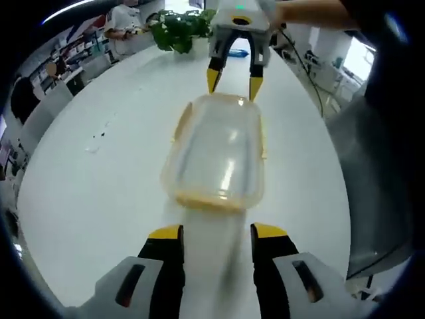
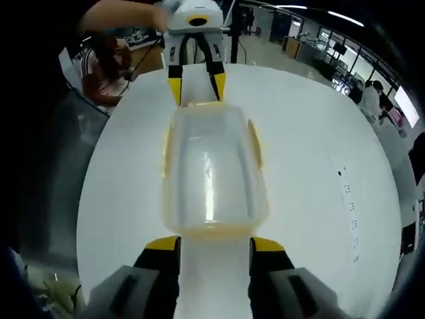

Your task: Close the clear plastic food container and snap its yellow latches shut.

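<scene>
1. Lying on the white tabletop (image 1: 99, 193), the clear box (image 1: 216, 153) is sitting right between the two tongs, with its lid already on top.
2. Its long side is pointing from one set of tongs to the other, so each is facing a short end.
3. The left tongs (image 1: 216, 234) and the right tongs (image 2: 212, 247) are both spread apart and holding nothing.
4. Both are about equally near, just short of touching.
5. The yellow latches (image 2: 254, 143) along the long sides are probably sticking out unsnapped.

Your container (image 1: 216, 154) sits mid-frame on the table (image 1: 99, 193) (lid on top), between your left gripper (image 1: 218, 234) at the bottom edge and your right gripper (image 1: 234, 81) above, a plant (image 1: 178, 28) beyond.
</scene>
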### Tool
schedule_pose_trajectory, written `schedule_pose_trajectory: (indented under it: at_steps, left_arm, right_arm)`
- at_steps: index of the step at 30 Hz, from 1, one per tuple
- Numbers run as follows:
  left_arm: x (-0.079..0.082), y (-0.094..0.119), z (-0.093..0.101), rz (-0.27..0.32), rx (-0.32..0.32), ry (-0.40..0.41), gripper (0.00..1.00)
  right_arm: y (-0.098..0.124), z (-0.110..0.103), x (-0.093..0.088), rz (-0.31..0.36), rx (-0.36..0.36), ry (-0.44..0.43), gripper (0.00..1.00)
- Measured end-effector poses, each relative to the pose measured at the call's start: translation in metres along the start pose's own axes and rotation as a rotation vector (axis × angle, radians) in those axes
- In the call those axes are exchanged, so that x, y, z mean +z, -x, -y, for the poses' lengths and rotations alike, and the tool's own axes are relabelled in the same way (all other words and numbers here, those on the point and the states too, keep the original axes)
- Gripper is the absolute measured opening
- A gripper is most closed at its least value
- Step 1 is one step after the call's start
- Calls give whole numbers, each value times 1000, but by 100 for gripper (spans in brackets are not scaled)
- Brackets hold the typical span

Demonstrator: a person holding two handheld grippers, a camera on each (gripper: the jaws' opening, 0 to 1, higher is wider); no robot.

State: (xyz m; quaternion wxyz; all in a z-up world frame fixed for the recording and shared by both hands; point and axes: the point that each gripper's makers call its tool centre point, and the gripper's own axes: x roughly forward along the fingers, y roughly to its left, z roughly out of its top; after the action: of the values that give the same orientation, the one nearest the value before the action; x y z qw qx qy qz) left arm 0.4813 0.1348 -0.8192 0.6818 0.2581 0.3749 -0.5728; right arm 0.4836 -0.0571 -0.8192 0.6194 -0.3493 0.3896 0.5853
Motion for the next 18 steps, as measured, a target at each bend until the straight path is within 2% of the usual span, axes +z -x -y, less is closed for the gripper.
schedule_pose_trajectory:
  at_steps: [1, 3, 6, 7, 9, 12, 14, 18]
  left_arm:
    - [-1, 2, -3, 1, 8, 9, 36]
    - [4, 6, -7, 41, 21, 55, 35]
    - [10, 10, -9, 72, 40, 43, 33]
    - [14, 11, -10, 87, 46, 37, 32]
    - [28, 12, -9, 150, 53, 41, 31]
    - [33, 11, -9, 146, 66, 18, 31]
    - [40, 10, -8, 180, 57, 28, 30]
    - [39, 12, -7, 166, 61, 15, 30]
  right_arm:
    - [2, 2, -1, 11, -15, -6, 38]
    - [6, 4, 1, 37, -28, -15, 37]
    - [11, 3, 10, 104, -28, -39, 34]
    - [13, 2, 16, 145, -21, -50, 33]
    - [17, 2, 22, 185, -35, -37, 32]
    - [17, 0, 21, 177, -29, -40, 33]
    - [18, 2, 21, 180, -36, -46, 32]
    - [18, 4, 21, 177, -47, -46, 31]
